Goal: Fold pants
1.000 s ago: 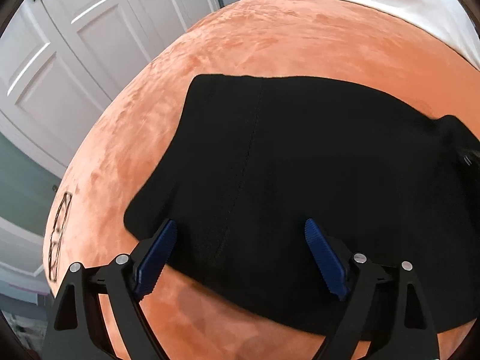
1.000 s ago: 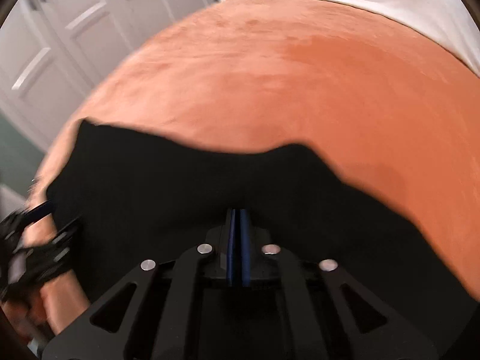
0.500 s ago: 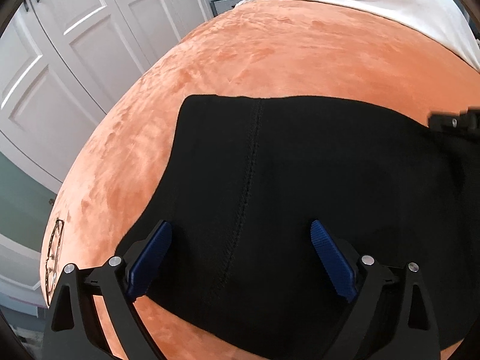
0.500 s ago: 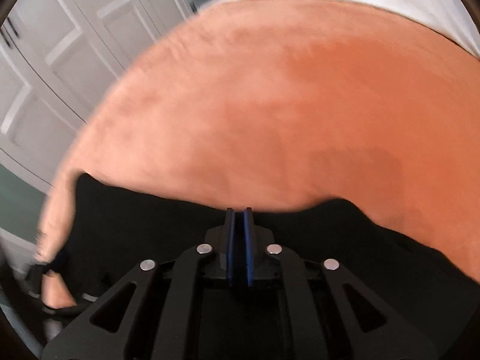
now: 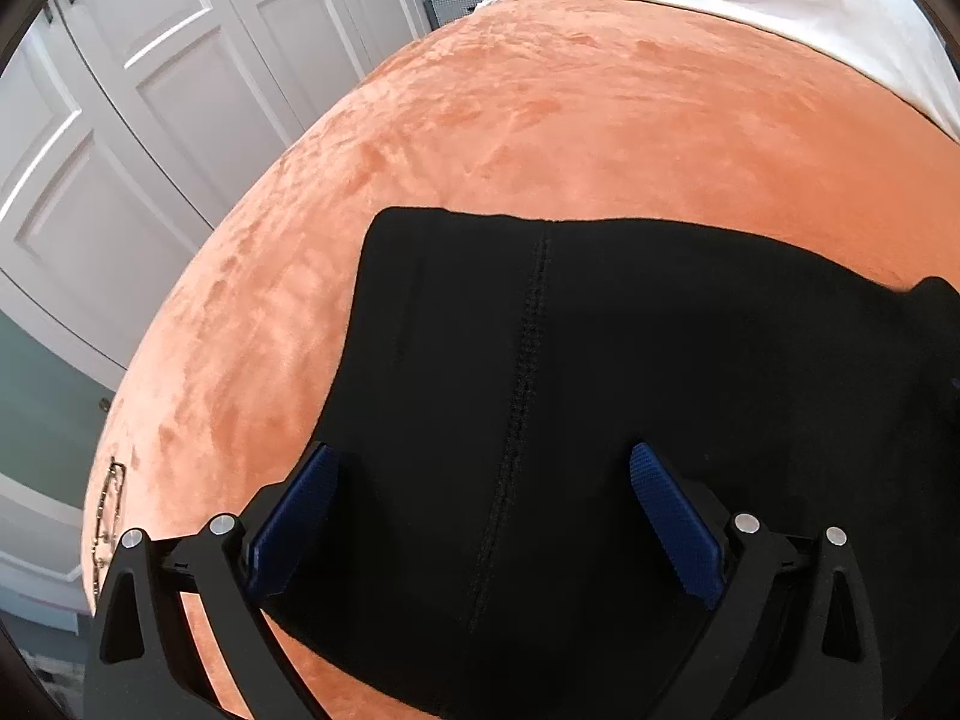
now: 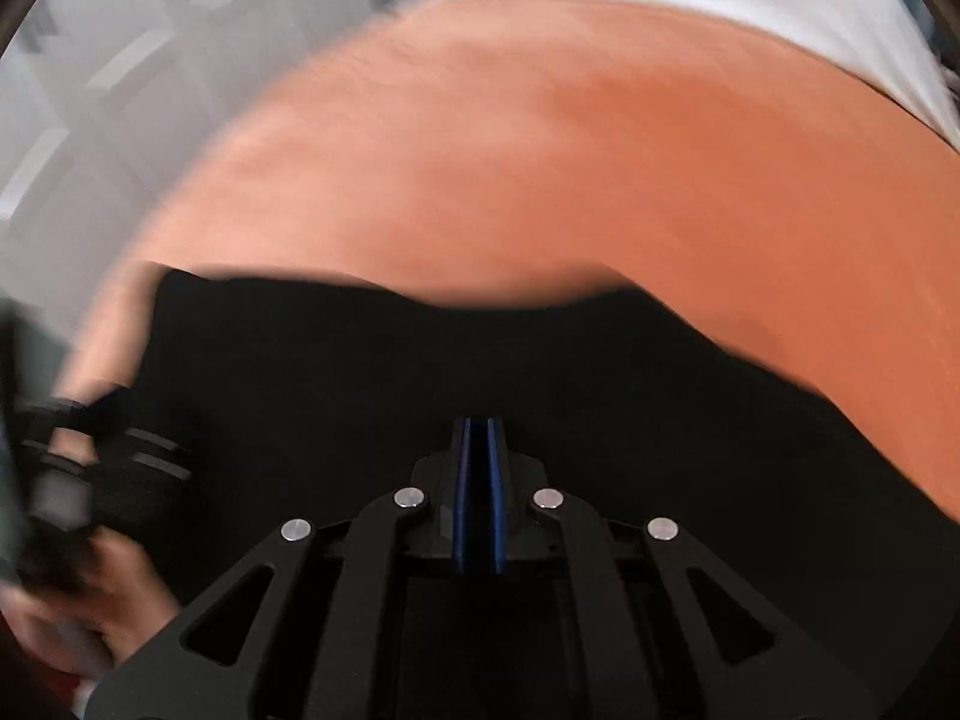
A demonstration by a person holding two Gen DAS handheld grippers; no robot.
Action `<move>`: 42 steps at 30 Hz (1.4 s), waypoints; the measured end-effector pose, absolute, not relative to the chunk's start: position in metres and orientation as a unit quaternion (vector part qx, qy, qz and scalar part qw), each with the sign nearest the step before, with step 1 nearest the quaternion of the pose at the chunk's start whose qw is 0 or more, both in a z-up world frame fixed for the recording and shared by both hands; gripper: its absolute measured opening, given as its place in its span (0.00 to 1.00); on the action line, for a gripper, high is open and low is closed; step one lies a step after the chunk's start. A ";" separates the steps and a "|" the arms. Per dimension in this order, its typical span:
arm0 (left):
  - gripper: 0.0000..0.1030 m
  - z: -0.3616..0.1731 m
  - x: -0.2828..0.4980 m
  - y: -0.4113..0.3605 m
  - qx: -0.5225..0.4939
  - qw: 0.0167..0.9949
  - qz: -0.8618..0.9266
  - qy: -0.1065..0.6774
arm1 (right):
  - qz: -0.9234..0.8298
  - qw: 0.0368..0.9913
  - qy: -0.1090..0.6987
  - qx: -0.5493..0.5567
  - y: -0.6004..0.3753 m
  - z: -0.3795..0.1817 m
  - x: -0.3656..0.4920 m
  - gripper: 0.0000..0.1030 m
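Left hand-held gripper (image 5: pixel 480 516), jaws opening wide and gripping nothing, hovers over the black pants (image 5: pixel 600 390) lying flat on the orange bed cover (image 5: pixel 540 120), while the right hand-held gripper (image 6: pixel 478 495) is fully closed, whether pinching fabric I cannot tell; judging the fold just laid, next comes smoothing or regrasping an edge.

free: orange bedspread (image 5: pixel 600 138) beyond pants (image 5: pixel 600 390) | blocked — left: wardrobe doors (image 5: pixel 180 90)

Bright, even indoor light; left wrist view sharp, right wrist view motion-blurred, both bulging with dark fisheye corners
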State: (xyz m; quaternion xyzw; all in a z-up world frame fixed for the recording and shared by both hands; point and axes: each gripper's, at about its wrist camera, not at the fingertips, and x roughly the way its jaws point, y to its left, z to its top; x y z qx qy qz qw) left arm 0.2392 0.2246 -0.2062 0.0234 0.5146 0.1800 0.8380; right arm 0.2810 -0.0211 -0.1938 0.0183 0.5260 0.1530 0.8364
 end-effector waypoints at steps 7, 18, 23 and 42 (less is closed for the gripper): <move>0.92 -0.174 0.218 0.206 0.035 0.849 0.176 0.498 | 0.084 0.854 0.512 0.041 -0.150 -0.181 0.211 0.05; 0.92 -0.146 0.163 0.090 0.070 0.858 0.117 0.496 | -0.102 0.851 0.483 0.178 -0.406 -0.198 0.064 0.01; 0.93 -0.130 0.143 0.025 0.096 0.864 0.077 0.489 | -0.178 0.857 0.426 0.230 -0.476 -0.177 0.027 0.08; 0.93 -0.122 0.112 -0.117 0.171 0.861 0.006 0.479 | -0.234 0.823 0.386 0.346 -0.575 -0.204 -0.005 0.68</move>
